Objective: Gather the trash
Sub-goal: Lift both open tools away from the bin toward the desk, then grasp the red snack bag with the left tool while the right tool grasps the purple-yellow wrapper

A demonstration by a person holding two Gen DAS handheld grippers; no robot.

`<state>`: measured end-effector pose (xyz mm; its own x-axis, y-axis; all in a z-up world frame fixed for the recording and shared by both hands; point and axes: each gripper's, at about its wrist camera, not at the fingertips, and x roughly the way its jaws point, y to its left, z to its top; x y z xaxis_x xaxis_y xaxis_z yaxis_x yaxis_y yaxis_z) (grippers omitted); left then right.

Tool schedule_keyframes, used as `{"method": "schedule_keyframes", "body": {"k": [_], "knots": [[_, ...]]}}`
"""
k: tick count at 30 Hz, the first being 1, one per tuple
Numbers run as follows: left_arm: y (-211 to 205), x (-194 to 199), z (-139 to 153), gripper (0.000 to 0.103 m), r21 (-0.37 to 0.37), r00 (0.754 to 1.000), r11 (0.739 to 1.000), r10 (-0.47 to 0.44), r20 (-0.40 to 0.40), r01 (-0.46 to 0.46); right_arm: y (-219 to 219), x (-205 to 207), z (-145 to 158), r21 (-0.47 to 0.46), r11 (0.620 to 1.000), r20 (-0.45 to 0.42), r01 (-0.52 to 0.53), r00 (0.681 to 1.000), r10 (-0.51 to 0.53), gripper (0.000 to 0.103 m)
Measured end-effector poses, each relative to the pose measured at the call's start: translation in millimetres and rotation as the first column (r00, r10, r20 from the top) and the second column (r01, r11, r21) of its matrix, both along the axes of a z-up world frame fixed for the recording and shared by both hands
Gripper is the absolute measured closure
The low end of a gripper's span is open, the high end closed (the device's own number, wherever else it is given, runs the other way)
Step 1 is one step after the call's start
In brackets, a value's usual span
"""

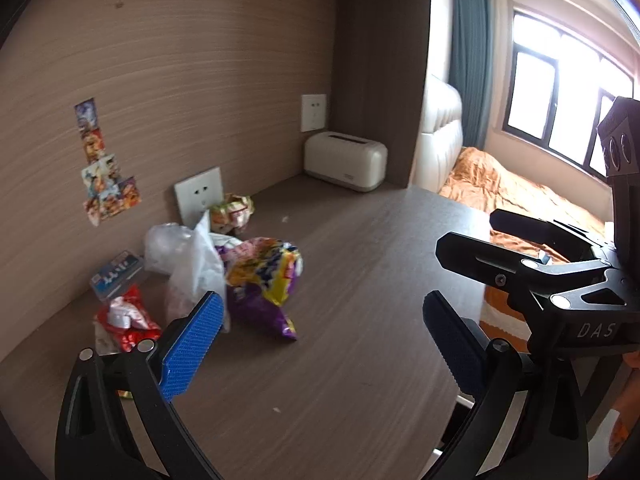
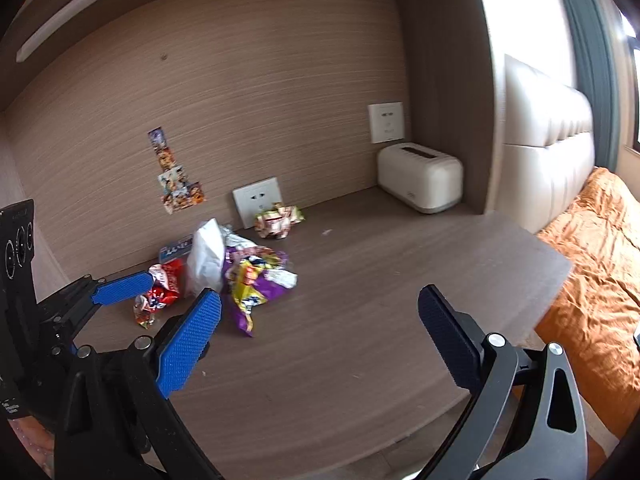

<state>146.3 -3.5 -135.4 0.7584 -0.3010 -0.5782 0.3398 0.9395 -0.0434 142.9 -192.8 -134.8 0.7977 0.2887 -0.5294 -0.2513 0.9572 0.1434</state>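
Note:
Trash lies in a heap on the dark wooden desk [image 1: 340, 340] near the back wall: a purple and yellow snack bag [image 1: 264, 280], a clear plastic bag [image 1: 192, 264], a red and white wrapper [image 1: 128, 320] and a crumpled wrapper [image 1: 232, 212] by the socket. The same heap shows in the right wrist view: purple bag [image 2: 252, 280], plastic bag [image 2: 208, 256], red wrapper [image 2: 164, 284], crumpled wrapper [image 2: 278, 220]. My left gripper [image 1: 324, 340] is open and empty, short of the heap. My right gripper [image 2: 320, 336] is open and empty, over bare desk [image 2: 360, 320].
A cream toaster [image 1: 346, 166] stands at the back right corner. A small blue and white box [image 1: 116, 274] lies by the wall. Wall sockets [image 1: 199, 196] and stickers [image 1: 104, 176] are on the back panel. A bed with an orange cover [image 2: 600, 260] lies beyond the desk's right edge.

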Motion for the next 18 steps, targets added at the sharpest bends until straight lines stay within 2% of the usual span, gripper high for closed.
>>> {"method": "schedule_keyframes", "body": {"k": [8,13,18], "knots": [[74.5,21.3,-25.0,0.005,0.031,0.989,0.990,0.139,-0.041,-0.138,48.9,36.8,-23.7,0.006,0.999,-0.057,-0.037,0.998,0.037,0.005],[101.9,38.2,-38.5,0.005,0.078,0.983,0.982,0.178,-0.048,-0.173,69.1,61.5,-43.4,0.024,0.999,-0.106,-0.026,0.994,0.028,0.005],[123.2,56.6,-49.2,0.005,0.090,0.977,0.977,0.198,-0.075,-0.191,84.4,84.8,-59.9,0.030,0.999,-0.134,-0.012,0.991,0.016,0.005]]}}
